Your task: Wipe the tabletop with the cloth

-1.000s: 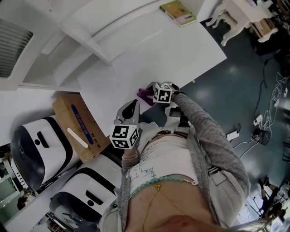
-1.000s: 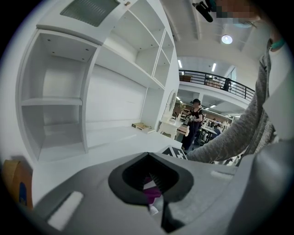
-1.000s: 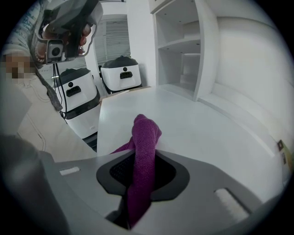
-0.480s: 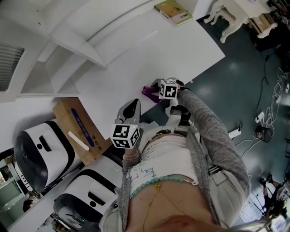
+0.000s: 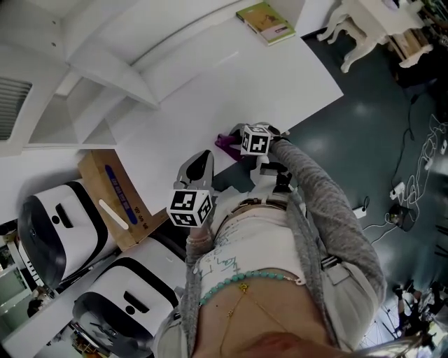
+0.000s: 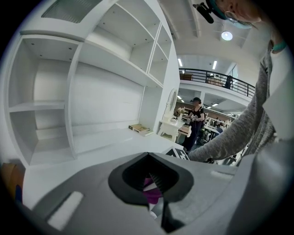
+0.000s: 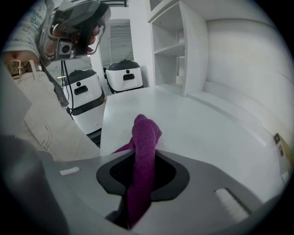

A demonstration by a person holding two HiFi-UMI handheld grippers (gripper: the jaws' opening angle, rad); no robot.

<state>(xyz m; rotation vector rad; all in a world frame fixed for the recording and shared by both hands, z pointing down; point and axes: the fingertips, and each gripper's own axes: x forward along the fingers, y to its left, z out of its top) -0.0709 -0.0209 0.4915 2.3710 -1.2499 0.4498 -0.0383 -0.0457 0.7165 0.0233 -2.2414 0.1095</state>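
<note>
- Right gripper (image 5: 238,143): the fingers are closed on the purple cloth (image 5: 225,145). In the right gripper view the cloth (image 7: 143,151) runs up between them and stands as a rounded fold above the gripper (image 7: 140,193).
- Cloth position: at the near edge of the white desk (image 5: 280,77), toward the person's side. The lower part hangs down through the fingers. I cannot tell whether the cloth is touching the desk surface.
- Left gripper (image 5: 201,162): held close to the person's body, beside the near desk edge and well clear of the cloth. Its fingers stand close together, and the left gripper view shows nothing gripped between them (image 6: 158,202). The purple seen through the opening is the cloth farther off.
- Desk surface (image 7: 197,124): bare and white around the cloth. A book (image 5: 264,21) lies at the far corner.
- Surroundings: a cardboard box (image 5: 115,199) stands to the left of the desk. Two white-and-black machines (image 5: 52,231) stand beside it. White shelving (image 6: 92,78) rises behind the desk.
</note>
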